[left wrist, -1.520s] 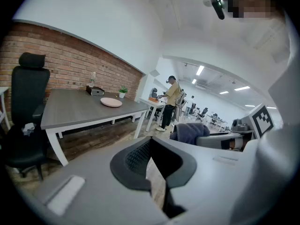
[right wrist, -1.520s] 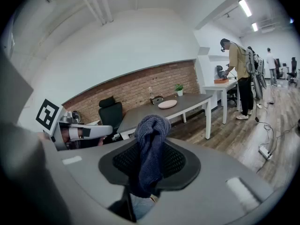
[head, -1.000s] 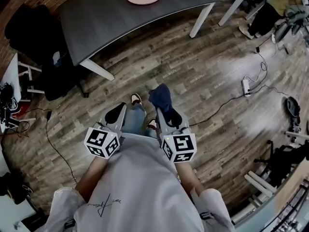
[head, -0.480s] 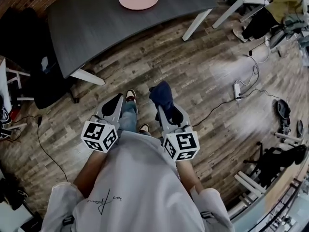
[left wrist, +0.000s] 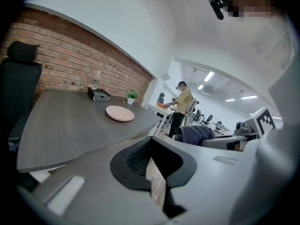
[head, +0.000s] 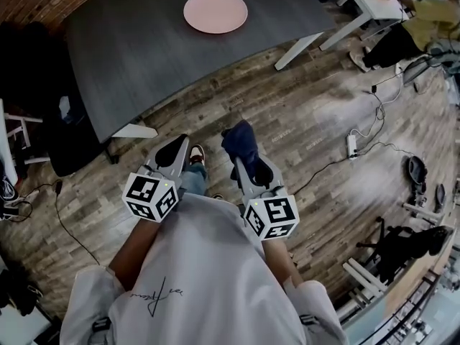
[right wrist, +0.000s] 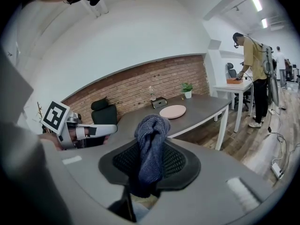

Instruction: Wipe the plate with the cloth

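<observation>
Well short of the dark table [head: 136,56], the right gripper [head: 248,165] clamps a bunched blue cloth [head: 239,141], while the left gripper [head: 175,152] is closed on nothing. The pink plate [head: 215,11] sits on that table's far side.

Looking at a dark grey table [head: 144,49] standing on a wood-plank floor [head: 287,113] and bearing a pink plate [head: 215,11]. Beyond the plate, seeing a black box [left wrist: 99,95], a bottle [left wrist: 96,80] and a potted plant [left wrist: 132,96] sitting there; well right of it, a power strip [head: 351,146] lying on the floor.
</observation>
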Demonstrator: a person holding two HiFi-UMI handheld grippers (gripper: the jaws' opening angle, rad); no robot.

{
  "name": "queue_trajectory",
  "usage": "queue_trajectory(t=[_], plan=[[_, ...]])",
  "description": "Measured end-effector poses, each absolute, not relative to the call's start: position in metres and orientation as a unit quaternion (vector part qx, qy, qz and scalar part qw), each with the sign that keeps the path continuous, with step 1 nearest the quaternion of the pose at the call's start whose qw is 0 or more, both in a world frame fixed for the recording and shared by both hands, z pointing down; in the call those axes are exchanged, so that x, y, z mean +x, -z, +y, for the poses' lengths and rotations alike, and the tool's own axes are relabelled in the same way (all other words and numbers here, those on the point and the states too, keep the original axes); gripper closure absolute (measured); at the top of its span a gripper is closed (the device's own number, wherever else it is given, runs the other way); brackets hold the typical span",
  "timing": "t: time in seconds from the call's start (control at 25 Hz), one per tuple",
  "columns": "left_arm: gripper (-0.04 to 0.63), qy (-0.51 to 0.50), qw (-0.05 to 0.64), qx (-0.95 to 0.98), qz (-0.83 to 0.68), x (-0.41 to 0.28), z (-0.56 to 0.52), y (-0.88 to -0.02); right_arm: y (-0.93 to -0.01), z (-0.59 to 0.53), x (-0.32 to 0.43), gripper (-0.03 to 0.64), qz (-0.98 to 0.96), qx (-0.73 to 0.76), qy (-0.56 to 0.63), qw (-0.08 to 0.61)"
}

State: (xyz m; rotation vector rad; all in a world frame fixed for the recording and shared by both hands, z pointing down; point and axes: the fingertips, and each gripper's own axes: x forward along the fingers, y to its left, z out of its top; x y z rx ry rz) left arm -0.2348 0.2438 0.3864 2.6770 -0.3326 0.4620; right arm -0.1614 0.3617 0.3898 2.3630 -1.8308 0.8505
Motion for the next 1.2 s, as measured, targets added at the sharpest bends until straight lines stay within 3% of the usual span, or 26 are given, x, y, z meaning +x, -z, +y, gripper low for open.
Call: queue_trajectory(t=[0.44, 1.2], plan=[[0.584, -0.139, 0.204, 0.961, -0.121, -0.209, 0.147, -0.373, -0.370, 0.264, -0.128, 0.512, -0.604, 0.757, -0.251, 0.003], [0.583, -0.132, 0.207, 0.961, -0.128, -0.177, 0.096, -0.372, -0.357, 0.210, -0.083, 0.509, -0.622, 0.746, -0.238, -0.012]])
